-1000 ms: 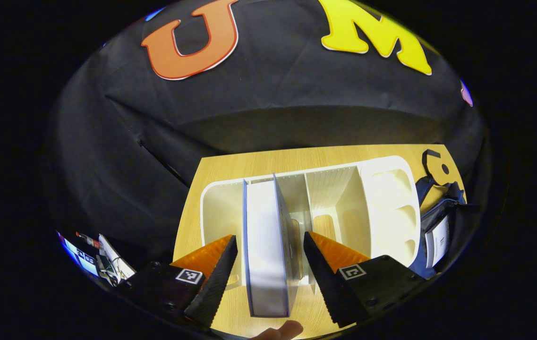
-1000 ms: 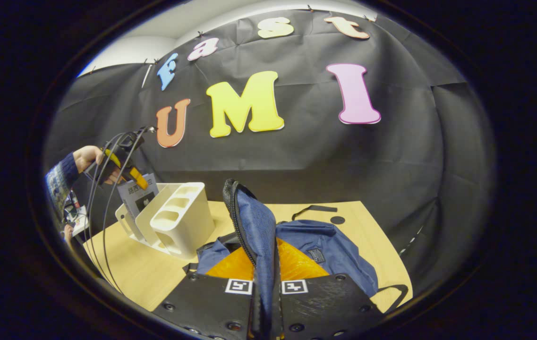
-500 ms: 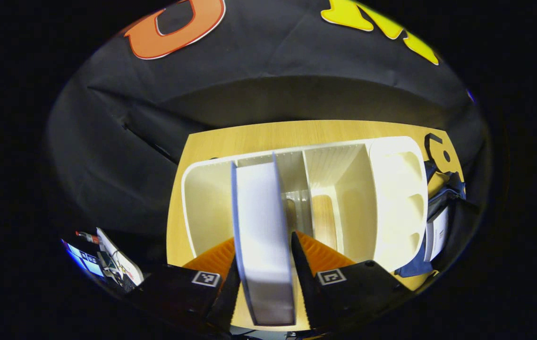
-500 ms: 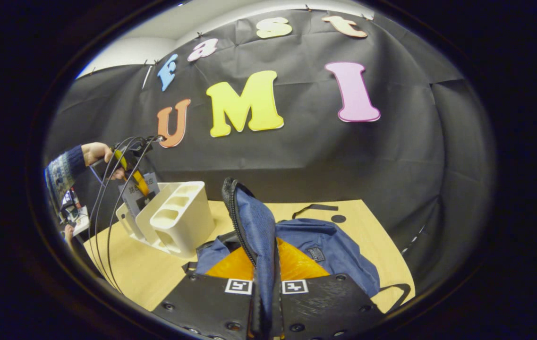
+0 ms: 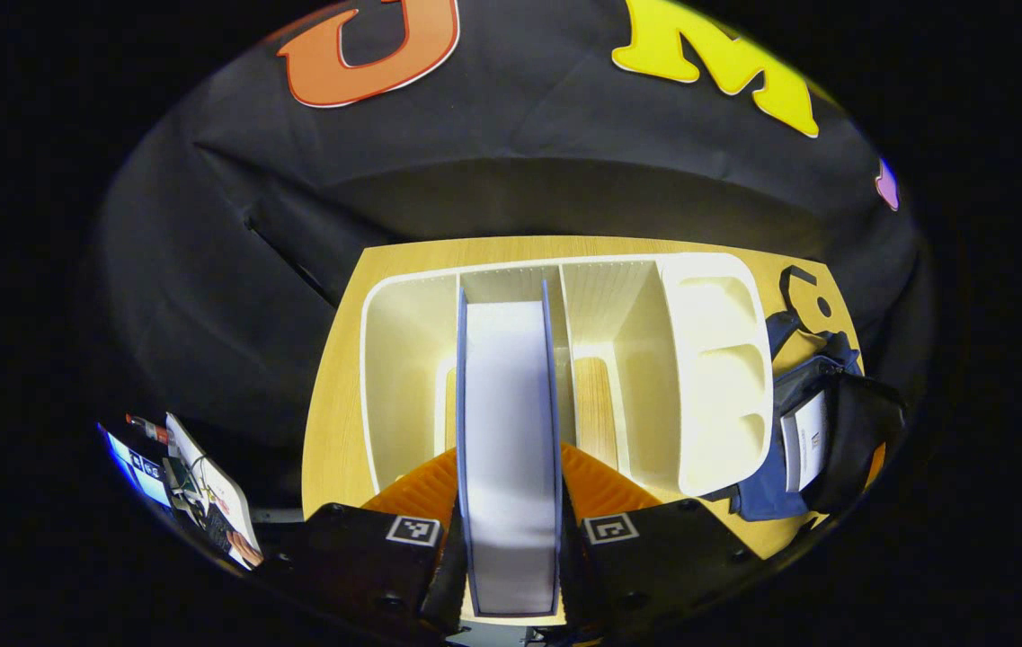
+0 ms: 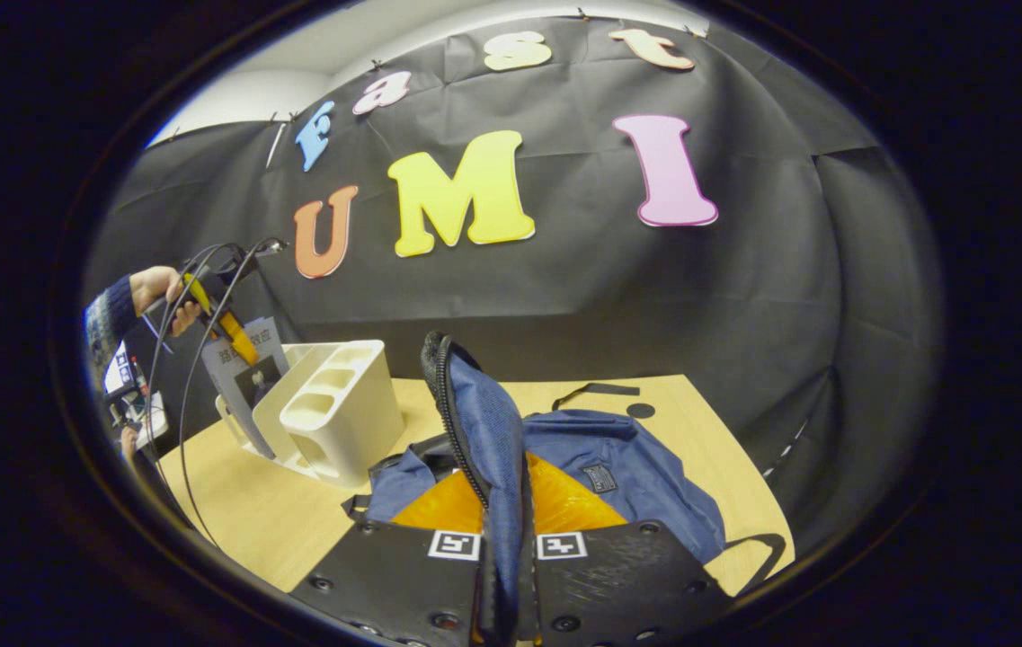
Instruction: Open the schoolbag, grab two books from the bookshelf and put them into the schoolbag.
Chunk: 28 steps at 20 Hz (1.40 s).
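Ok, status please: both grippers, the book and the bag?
Left gripper shut on book, above the white rack. Right gripper shut on bag flap, holding bag open. Nothing in the way.

My right gripper (image 6: 504,575) has its jaws pressed together on the raised, zip-edged flap (image 6: 477,422) of the blue schoolbag (image 6: 627,467), which lies on the wooden desk (image 6: 277,512). To the left on the desk stands the white bookshelf (image 6: 331,409). Beside it a hand (image 6: 155,288) holds the left gripper (image 6: 227,328) on a grey book (image 6: 245,377) that leans tilted at the bookshelf's far side.
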{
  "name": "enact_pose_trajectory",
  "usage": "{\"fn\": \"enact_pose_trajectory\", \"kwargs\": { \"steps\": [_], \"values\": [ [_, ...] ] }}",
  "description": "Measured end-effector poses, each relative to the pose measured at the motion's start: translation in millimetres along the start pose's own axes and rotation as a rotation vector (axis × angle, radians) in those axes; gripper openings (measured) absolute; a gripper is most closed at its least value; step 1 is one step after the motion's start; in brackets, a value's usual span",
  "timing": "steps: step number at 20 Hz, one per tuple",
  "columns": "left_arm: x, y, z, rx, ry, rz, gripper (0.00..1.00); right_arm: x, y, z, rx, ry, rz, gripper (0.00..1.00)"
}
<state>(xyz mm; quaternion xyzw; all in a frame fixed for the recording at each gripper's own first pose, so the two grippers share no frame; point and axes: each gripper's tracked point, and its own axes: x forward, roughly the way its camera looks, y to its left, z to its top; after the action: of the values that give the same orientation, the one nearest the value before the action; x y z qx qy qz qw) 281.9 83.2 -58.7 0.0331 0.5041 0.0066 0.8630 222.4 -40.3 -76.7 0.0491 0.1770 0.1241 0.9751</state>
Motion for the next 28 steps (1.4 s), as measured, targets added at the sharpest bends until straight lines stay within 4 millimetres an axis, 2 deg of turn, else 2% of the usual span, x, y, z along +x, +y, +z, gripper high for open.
{"fn": "enact_pose_trajectory", "kwargs": {
  "steps": [4,11,13,14,19,21,22,24,25,28],
  "values": [
    [-26.4,3.7,-24.4,-0.009,-0.075,-0.035,0.44,-1.2,2.2,-2.5,-0.004,-0.006,-0.006,0.08],
    [-64.2,9.9,-80.2,-0.209,-0.178,-0.133,0.44,-5.3,3.7,-5.6,0.031,0.0,0.007,0.08],
    [-74.3,8.9,-104.6,-0.292,-0.2,-0.178,0.43,-4.6,2.5,-7.3,0.035,0.004,0.005,0.05],
    [-78.3,8.6,-115.6,-0.328,-0.208,-0.199,0.45,-4.1,5.1,-8.2,0.038,0.007,0.007,0.08],
    [-79.9,-5.9,-155.8,-0.465,-0.247,-0.326,0.44,-3.8,7.7,-8.2,0.032,0.013,0.001,0.08],
    [-73.2,-16.5,-174.6,-0.511,-0.237,-0.355,0.43,-3.6,9.1,-8.5,0.024,0.016,-0.005,0.11],
    [-69.3,-23.0,-179.9,-0.533,-0.23,-0.373,0.44,-3.4,9.7,-10.1,0.02,0.021,-0.009,0.08],
    [-67.1,-38.3,-184.6,-0.585,-0.227,-0.438,0.44,-3.3,11.0,-9.8,0.011,0.029,-0.015,0.11],
    [-69.1,-44.4,-184.0,-0.6,-0.236,-0.477,0.44,-3.0,11.2,-9.2,0.008,0.031,-0.018,0.08],
    [-62.9,-67.8,-179.4,-0.638,-0.267,-0.563,0.43,-2.3,12.4,-9.6,-0.01,0.047,-0.027,0.08]
  ]
}}
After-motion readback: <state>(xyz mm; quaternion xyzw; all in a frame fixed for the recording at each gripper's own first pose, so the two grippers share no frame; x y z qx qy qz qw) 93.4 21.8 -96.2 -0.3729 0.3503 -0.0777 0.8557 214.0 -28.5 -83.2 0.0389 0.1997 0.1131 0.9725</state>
